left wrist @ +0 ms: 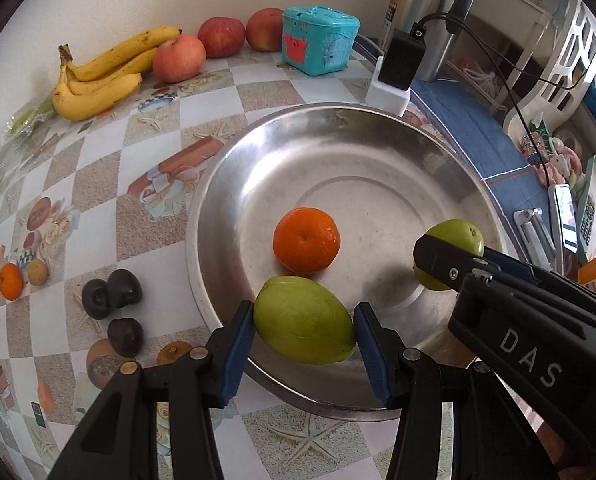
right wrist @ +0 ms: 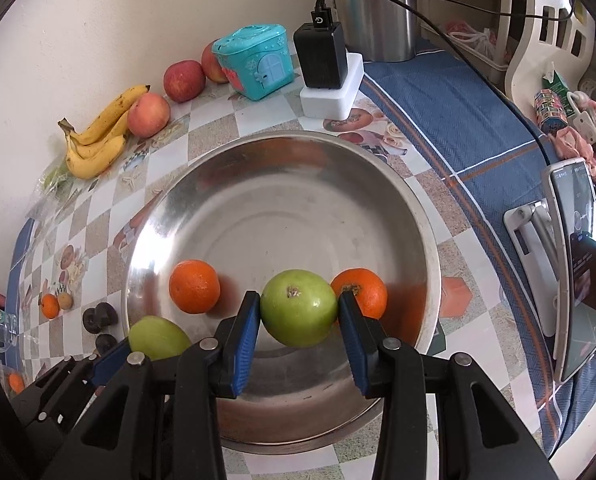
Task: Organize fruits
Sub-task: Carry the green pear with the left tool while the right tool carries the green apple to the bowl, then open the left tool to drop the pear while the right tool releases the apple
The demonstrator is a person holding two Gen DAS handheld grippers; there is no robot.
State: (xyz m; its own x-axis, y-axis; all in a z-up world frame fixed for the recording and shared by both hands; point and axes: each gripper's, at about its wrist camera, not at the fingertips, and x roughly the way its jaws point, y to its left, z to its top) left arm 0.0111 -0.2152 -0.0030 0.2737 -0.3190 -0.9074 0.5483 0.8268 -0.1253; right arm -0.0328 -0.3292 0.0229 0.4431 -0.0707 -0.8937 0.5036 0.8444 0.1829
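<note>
My left gripper [left wrist: 304,330] is shut on an oval green fruit [left wrist: 304,320], held over the near rim of a wide steel bowl [left wrist: 226,184]. An orange [left wrist: 307,240] lies on the bowl's floor just beyond it. My right gripper [right wrist: 298,318] is shut on a round green fruit [right wrist: 298,308] above the bowl [right wrist: 282,152]. That orange [right wrist: 194,286] sits left of it, and a second orange [right wrist: 362,292] shows behind its right finger. In the left wrist view the right gripper's fruit [left wrist: 456,236] shows at the bowl's right side.
Bananas [left wrist: 98,76], three apples [left wrist: 180,58] and a teal box [left wrist: 318,40] line the back wall. Three dark fruits [left wrist: 112,304] lie left of the bowl. A black charger [right wrist: 322,56], a steel flask [right wrist: 374,8] and a phone on a stand [right wrist: 574,264] stand to the right.
</note>
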